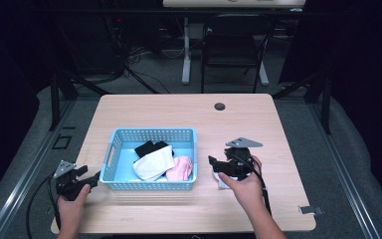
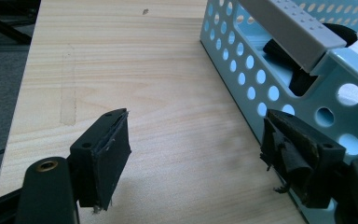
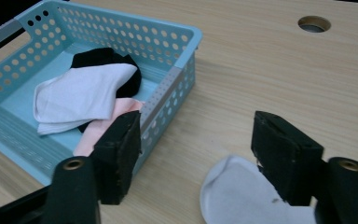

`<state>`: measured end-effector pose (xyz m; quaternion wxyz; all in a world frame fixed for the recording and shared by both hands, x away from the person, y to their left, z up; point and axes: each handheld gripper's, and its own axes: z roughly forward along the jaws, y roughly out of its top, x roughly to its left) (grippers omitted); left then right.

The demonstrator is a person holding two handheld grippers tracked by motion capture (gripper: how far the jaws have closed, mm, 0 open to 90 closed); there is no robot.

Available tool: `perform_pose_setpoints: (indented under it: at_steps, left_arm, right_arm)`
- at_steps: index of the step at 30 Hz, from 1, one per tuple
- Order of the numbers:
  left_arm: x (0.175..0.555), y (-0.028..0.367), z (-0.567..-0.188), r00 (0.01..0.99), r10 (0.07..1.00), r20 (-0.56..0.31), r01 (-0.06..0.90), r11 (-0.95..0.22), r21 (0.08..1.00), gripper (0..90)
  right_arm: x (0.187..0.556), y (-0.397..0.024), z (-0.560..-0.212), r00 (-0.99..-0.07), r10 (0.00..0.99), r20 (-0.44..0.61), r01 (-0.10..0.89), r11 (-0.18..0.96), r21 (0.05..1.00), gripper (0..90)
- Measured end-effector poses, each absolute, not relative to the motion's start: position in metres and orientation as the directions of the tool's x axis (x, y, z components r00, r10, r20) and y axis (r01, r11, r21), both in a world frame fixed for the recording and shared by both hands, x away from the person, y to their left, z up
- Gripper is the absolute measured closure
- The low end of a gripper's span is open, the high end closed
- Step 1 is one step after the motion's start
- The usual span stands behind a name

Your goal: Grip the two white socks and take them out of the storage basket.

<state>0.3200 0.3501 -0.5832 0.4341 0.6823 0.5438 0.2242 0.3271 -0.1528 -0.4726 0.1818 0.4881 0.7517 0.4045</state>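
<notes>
Basket [image 1: 117,149] holds black, white, pink socks [image 1: 154,162] — both grippers spread (grey sock [image 3: 242,196] outside).

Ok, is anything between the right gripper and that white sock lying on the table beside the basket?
Nothing visible. The right gripper is open just above the loose white sock on the bare wooden table; the light blue perforated plastic basket sits off to one side.

Black chair [image 1: 231,47] beyond the table, white desk leg [image 1: 186,50], floor cables [image 1: 139,74]
</notes>
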Motion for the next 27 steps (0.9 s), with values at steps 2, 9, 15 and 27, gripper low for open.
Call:
perform_pose_setpoints:
  at_steps: [2,9,15,27]
  left_arm:
    - [0.32,0.35,-0.583,0.308,0.937,-0.166,0.547,-0.032,0.837,23.5]
    - [0.32,0.35,-0.583,0.308,0.937,-0.166,0.547,-0.032,0.837,23.5]
    - [0.32,0.35,-0.583,0.308,0.937,-0.166,0.546,-0.031,0.837,23.5]
    - [0.32,0.35,-0.583,0.309,0.936,-0.167,0.545,-0.031,0.838,23.6]
  right_arm:
    - [0.332,-0.144,-0.469,-0.468,0.876,0.116,0.584,0.208,0.785,26.7]
    - [0.343,-0.116,-0.458,-0.525,0.845,0.104,0.573,0.26,0.777,15.3]
    - [0.352,-0.09,-0.451,-0.578,0.811,0.09,0.55,0.305,0.778,8.3]
    - [0.372,-0.051,-0.451,-0.612,0.785,0.091,0.567,0.356,0.743,20.8]
